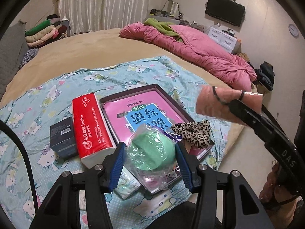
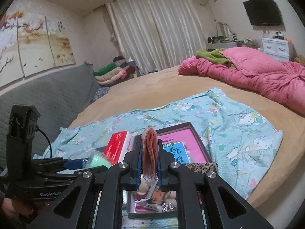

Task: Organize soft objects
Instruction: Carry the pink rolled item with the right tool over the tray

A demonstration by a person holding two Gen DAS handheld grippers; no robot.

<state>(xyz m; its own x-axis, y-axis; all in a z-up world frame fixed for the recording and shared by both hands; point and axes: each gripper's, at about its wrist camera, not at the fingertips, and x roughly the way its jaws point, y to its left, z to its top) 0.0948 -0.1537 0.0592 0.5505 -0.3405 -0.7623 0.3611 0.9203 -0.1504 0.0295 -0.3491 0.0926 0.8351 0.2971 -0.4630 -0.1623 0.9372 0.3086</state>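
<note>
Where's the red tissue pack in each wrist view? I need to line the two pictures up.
Left wrist view: the red tissue pack lies left of centre on the cartoon-print sheet, between the small dark box and the tray holding the pink book.
Right wrist view: the pack shows just left of the right gripper, partly hidden behind it.
Shared landmark: the pink book's tray.

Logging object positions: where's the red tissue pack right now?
The red tissue pack lies on the Hello Kitty sheet, left of the shallow box holding the pink book and right of the small dark box, just ahead of the left gripper.
</note>
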